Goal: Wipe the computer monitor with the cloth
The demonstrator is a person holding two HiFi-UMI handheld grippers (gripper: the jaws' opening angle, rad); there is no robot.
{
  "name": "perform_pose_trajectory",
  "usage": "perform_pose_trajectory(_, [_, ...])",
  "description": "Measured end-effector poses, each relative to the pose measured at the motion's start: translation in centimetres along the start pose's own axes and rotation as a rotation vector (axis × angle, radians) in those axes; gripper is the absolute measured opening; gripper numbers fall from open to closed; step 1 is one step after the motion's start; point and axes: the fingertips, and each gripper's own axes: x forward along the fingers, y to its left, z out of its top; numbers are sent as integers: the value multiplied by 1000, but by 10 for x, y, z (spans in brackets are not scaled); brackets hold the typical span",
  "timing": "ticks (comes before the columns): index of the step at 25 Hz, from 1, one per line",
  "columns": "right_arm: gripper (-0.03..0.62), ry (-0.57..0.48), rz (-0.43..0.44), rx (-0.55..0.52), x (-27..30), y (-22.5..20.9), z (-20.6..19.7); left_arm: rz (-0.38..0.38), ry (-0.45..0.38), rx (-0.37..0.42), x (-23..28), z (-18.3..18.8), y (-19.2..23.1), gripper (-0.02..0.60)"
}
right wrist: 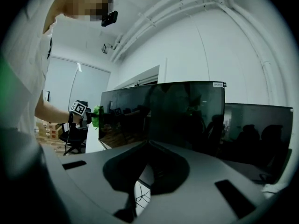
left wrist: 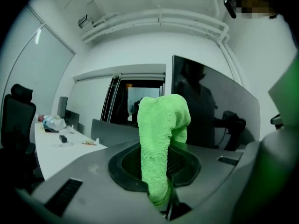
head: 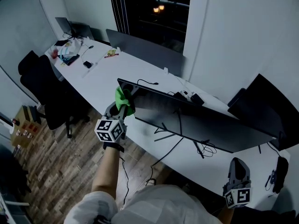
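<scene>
The left claw (head: 121, 110) is clamped tight on a green cloth (left wrist: 161, 134). The pinch is on the lower end, and the rest stands up past the tips as a folded wad. Just ahead of those tips is the left edge of the computer monitor (head: 196, 120), near its top corner. The cloth looks to be at the glass, though actual contact is not clear. From there the dark screen runs off to the claw's right, and loose cables (head: 205, 148) lie on the white worktop (head: 100, 71) below it.

The right claw (head: 237, 168) hangs low, well off to the right and near the screen's other end. Its 2 jaws are together with nothing between them.

The step in hand seems to be the start of the first pass. To do it well:
1. Put the broad face of the wad flat to the glass, not the claw tips.
2. Press lightly, since the screen may rock.
3. Sweep to the right in overlapping rows, from the top down.
4. The idle claw could steady the far edge.
</scene>
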Motion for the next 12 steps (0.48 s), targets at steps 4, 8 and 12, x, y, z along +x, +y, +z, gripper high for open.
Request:
perform_pose_trajectory(4, [3,-24,17,7,3,1,2,7,-79,69,-7,71,-10,54])
perform_pose_trajectory(8, [3,-42,25,25,4,-2,2,36,-84,130,-13,119,-19,54])
perform_pose_trajectory(12, [3,-49,37,44,4,-6,-3,50,-107,187,-20,153,-28,54])
